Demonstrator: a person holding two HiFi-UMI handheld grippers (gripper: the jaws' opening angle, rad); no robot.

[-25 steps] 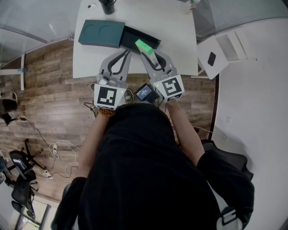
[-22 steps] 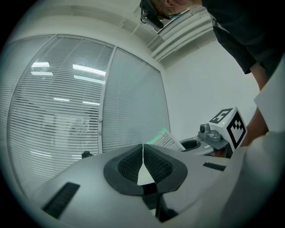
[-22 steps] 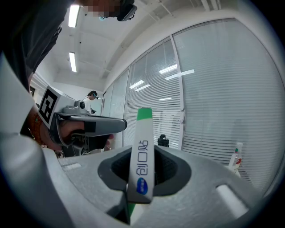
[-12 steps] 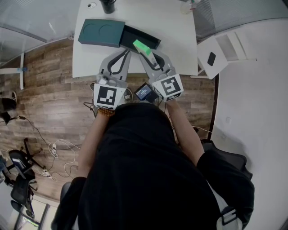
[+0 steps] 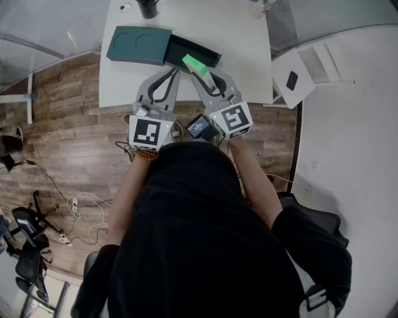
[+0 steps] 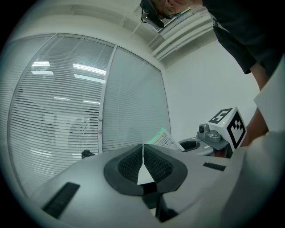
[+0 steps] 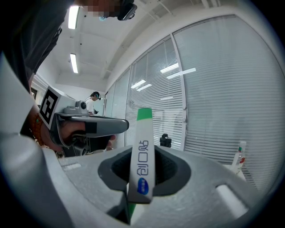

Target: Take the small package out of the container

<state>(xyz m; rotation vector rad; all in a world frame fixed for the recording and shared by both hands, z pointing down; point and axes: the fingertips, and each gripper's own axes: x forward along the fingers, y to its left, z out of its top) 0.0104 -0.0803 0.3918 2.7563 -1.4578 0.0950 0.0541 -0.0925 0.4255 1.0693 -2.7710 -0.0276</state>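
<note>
My right gripper (image 5: 200, 72) is shut on the small package (image 5: 194, 64), a flat white pack with a green end. In the right gripper view the package (image 7: 141, 156) stands edge-on between the dark pads, held up above the table. The container (image 5: 193, 51) is a dark open tray slid out of a teal sleeve (image 5: 138, 45) on the white table (image 5: 124, 81); the package hangs near its front edge. My left gripper (image 5: 175, 71) sits beside it, jaws shut with nothing between them, and its pads (image 6: 143, 164) meet in a line.
A dark cup (image 5: 148, 7) stands at the table's far edge. A white side unit (image 5: 305, 71) with a black item on it is to the right. Wooden floor with cables (image 5: 68, 205) lies on the left. Window blinds (image 6: 67, 111) fill both gripper views.
The right gripper with the package has drifted slightly left and toward the container. The left gripper has barely moved.
</note>
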